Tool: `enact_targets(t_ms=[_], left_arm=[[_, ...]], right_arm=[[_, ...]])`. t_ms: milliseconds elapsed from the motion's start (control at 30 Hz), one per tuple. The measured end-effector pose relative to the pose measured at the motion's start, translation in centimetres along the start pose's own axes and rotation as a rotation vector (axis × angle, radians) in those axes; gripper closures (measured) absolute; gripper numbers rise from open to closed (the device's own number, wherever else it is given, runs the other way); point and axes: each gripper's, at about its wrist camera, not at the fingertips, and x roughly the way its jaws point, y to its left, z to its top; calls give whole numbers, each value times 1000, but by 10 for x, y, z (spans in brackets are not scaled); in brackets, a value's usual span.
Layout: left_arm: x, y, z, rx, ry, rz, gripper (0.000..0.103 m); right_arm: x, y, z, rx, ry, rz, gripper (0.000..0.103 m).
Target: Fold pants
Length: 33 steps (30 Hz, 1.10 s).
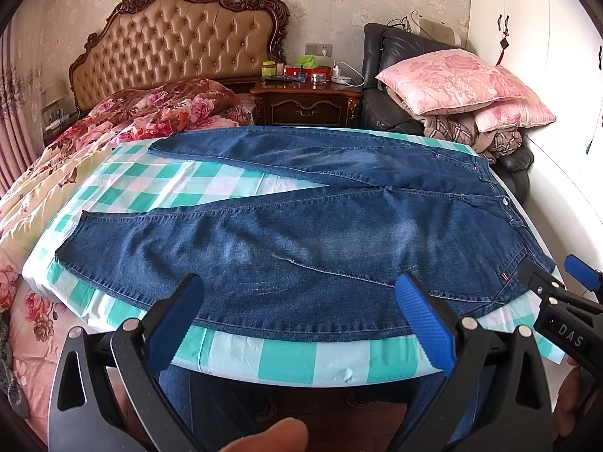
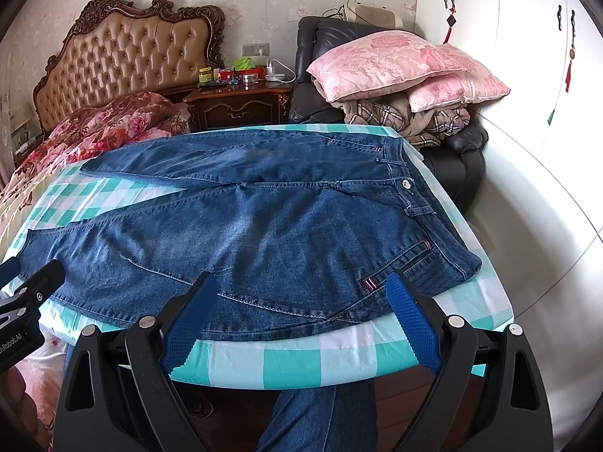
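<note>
Blue jeans (image 1: 309,233) lie flat on a table with a green and white checked cloth (image 1: 286,361), waistband to the right, both legs spread apart to the left. They also show in the right wrist view (image 2: 264,233). My left gripper (image 1: 301,293) is open and empty, hovering over the near edge of the near leg. My right gripper (image 2: 301,290) is open and empty, over the near hip by the pocket and waistband corner. The right gripper also shows in the left wrist view (image 1: 557,286).
A bed with a floral quilt (image 1: 124,120) and tufted headboard (image 1: 177,41) lies to the left. A nightstand (image 1: 307,101) stands behind. A black armchair (image 1: 395,75) with pink pillows (image 1: 456,79) stands at back right. A white wardrobe (image 2: 527,75) is on the right.
</note>
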Motion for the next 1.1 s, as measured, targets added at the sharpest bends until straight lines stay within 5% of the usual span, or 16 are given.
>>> enact_targets(t_ms=[1100], left_arm=[[-3, -4, 1, -4, 7, -6, 1]], right_arm=[[-2, -1, 0, 3, 0, 0, 15]])
